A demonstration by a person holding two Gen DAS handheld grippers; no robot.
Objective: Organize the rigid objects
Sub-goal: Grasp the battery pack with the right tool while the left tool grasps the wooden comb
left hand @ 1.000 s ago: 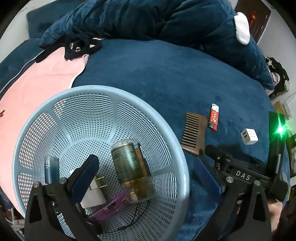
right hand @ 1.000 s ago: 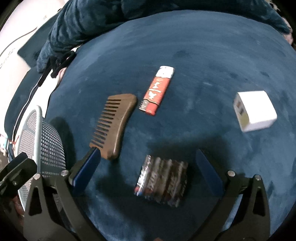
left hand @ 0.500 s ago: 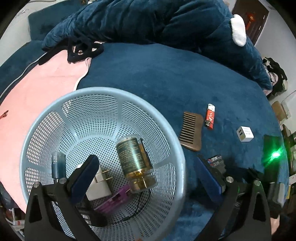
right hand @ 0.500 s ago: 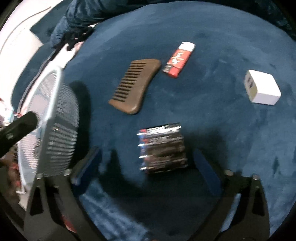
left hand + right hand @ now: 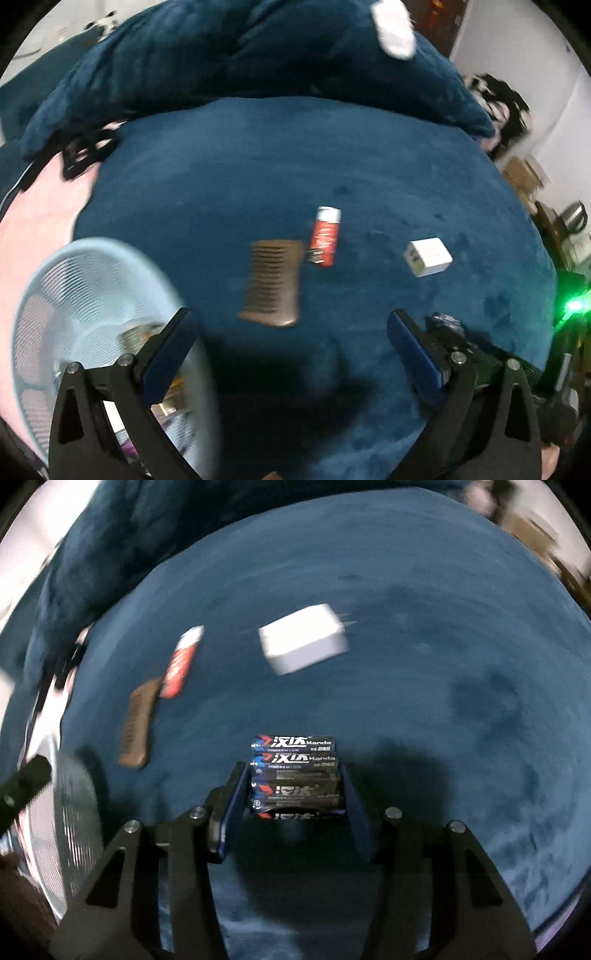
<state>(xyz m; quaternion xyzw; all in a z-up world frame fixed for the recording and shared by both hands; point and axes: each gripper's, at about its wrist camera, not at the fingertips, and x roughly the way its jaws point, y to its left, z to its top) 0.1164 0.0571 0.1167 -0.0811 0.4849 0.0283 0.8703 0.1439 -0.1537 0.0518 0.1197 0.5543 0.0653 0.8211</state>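
A: Item one, battery pack (image 5: 294, 775). Where, and why there?
B: Between the pads of the right gripper (image 5: 294, 794), on the blue cushion (image 5: 424, 657). Jaws closing, narrow, pads at its two sides; contact looks made, not certain. Gripped across its width, likely for the carry.
A: Left gripper (image 5: 288, 354)?
B: Jaws wide, nothing in them, beside the basket (image 5: 48, 280), probably kept clear of the drop.
A: Basket contents?
B: Blurred; some items already inside.
A: Outstanding stock?
B: Comb (image 5: 273, 282), lighter (image 5: 325, 236) just beside it, white charger (image 5: 428, 256) apart, all loose on the cushion.
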